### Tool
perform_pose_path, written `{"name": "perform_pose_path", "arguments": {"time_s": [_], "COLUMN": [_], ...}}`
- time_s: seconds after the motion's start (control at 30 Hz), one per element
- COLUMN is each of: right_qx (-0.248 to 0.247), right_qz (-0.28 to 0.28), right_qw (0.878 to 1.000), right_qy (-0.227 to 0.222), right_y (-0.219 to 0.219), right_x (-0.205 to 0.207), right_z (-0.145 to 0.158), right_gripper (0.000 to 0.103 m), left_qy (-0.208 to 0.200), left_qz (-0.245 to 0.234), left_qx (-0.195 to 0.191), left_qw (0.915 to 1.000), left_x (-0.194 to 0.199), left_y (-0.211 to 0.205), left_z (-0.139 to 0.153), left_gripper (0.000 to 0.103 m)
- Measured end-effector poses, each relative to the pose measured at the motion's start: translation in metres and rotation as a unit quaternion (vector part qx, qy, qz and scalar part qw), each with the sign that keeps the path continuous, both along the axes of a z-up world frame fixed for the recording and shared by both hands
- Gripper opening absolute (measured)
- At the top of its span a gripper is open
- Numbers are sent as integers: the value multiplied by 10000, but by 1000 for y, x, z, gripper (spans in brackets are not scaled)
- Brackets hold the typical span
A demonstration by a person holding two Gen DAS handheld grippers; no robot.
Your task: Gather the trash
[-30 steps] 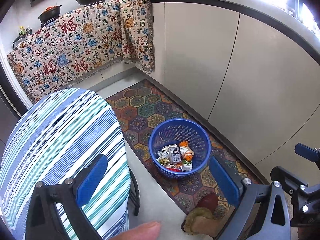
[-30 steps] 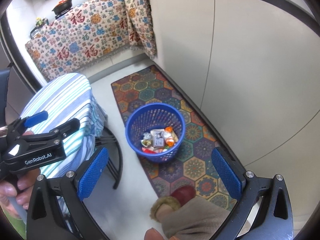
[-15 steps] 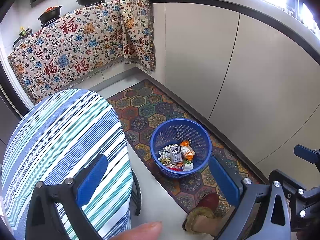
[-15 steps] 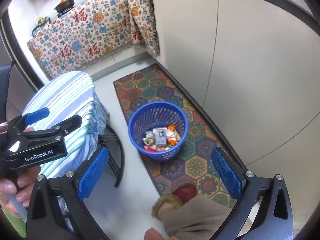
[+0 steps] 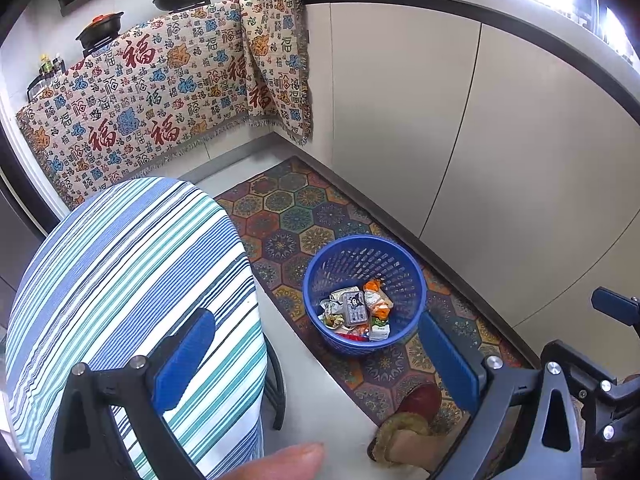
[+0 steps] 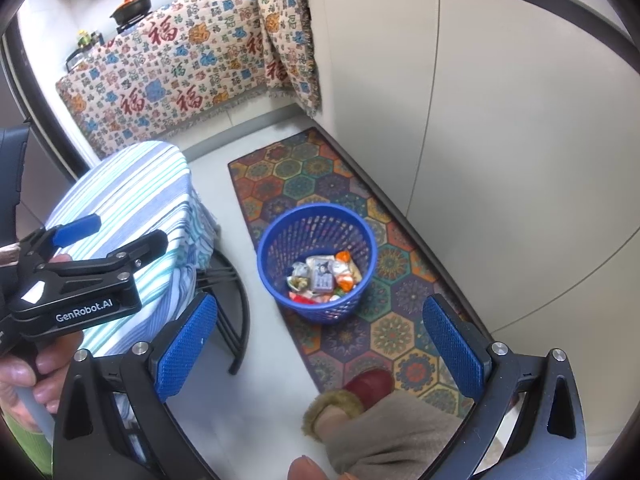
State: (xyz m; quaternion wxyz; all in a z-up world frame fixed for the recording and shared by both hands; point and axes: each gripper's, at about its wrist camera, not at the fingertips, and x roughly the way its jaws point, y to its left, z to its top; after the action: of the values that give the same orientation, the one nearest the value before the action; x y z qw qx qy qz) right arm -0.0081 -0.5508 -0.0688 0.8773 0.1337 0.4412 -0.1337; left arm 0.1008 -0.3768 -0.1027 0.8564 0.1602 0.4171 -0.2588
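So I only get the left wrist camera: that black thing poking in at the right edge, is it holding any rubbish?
Observer: No. The right wrist view shows the right gripper with its blue-padded jaws wide open and nothing between them.
Operator: And who or what carries the left one?
Observer: A person's bare left hand is wrapped around the handle of the left gripper.
Operator: Any marking on it?
Observer: Yes, white GenRobot.AI lettering runs along its black body.
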Motion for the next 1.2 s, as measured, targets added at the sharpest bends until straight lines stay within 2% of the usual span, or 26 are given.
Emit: {"name": "perform_pose_path", "arguments": {"time_s": [1.2], "right_qx": [22], "right_qz": [4], "right_qw": [10000], "right_qy": [-42], "right_y": [-6], "right_x": [0], "right_z": [2], "right_gripper": [103], "left_qy": [16], "left_qz": [-86], "left_qx": [22], "left_qw": [10000], "left_x": [-4], "left_y": [-3], "left_z": [1], "left_gripper": [103]}}
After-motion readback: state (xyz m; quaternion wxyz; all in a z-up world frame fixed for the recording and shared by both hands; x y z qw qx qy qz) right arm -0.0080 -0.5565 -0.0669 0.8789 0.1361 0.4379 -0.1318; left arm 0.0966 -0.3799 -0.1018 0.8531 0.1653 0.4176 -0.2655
